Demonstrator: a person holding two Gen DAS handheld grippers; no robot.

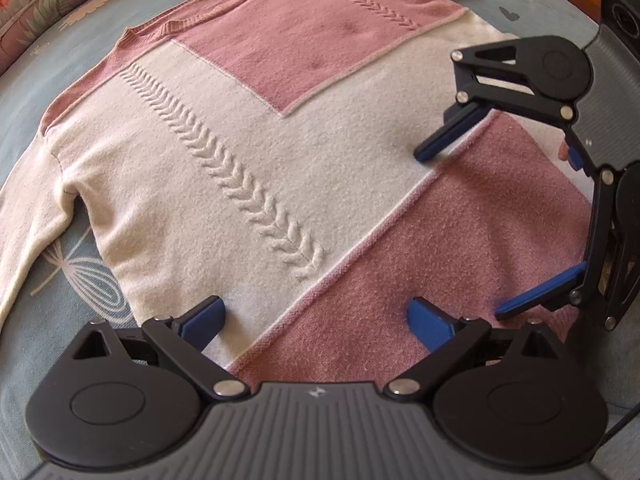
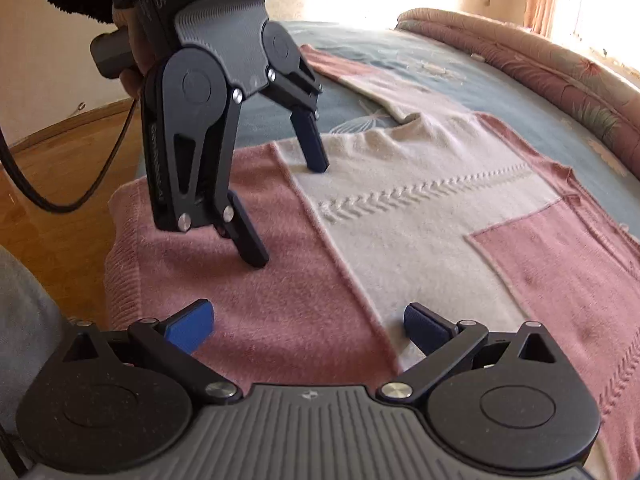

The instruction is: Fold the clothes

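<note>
Both tools, left (image 1: 316, 320) and right (image 2: 308, 326), gape wide over the sweater (image 1: 256, 152); soft, limp knit, best pinched at the hem.

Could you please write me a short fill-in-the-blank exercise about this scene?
1. The sweater is pink and ____.
2. It lies spread flat on a ____ bedspread.
3. The jaws of the left gripper and the right gripper are both ____.

Missing words: white; blue; open
</note>
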